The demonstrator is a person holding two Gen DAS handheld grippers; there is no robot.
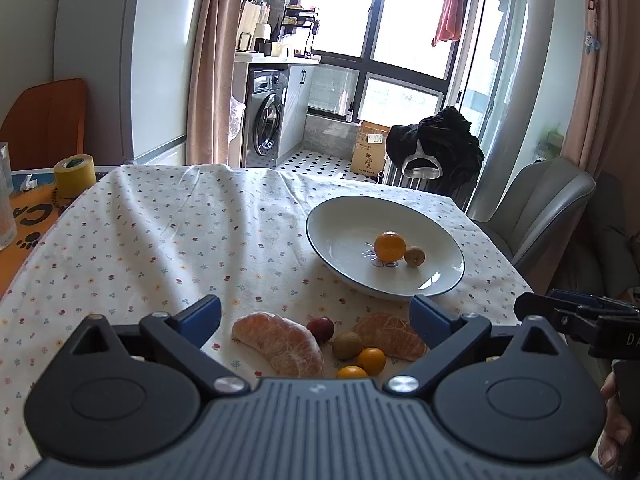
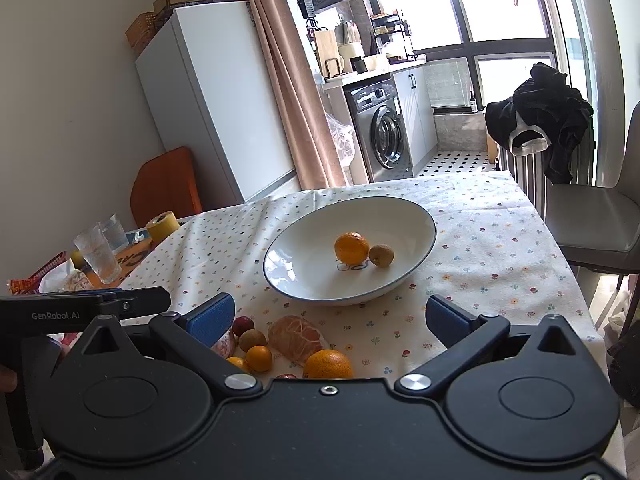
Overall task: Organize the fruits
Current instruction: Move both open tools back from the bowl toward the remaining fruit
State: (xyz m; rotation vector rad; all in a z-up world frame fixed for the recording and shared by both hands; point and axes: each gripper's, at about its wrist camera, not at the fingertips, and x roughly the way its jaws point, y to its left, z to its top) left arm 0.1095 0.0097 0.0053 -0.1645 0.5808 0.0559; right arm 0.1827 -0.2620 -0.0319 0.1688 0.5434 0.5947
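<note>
A white bowl [image 1: 440, 252] [image 2: 304, 248] with a dark rim stands on the flowered tablecloth and holds an orange [image 1: 389, 246] [image 2: 351, 247] and a small brown fruit [image 1: 414, 256] [image 2: 381, 255]. Loose fruit lies in front of it: two peeled citrus pieces [image 1: 280, 344] [image 1: 390, 334], a red fruit [image 1: 321, 329], a brown fruit [image 1: 347, 345] and small oranges [image 1: 371, 360]. My left gripper [image 1: 316, 316] is open just above this pile. My right gripper [image 2: 329, 316] is open too, with a peeled piece [image 2: 297, 338] and a whole orange [image 2: 328, 364] below it.
A yellow tape roll [image 1: 75, 175] and drinking glasses [image 2: 98, 258] stand at the table's left edge beside an orange chair [image 1: 48, 120]. A grey chair [image 2: 592, 224] is at the right edge. The other gripper's body [image 1: 580, 316] shows at the right of the left wrist view.
</note>
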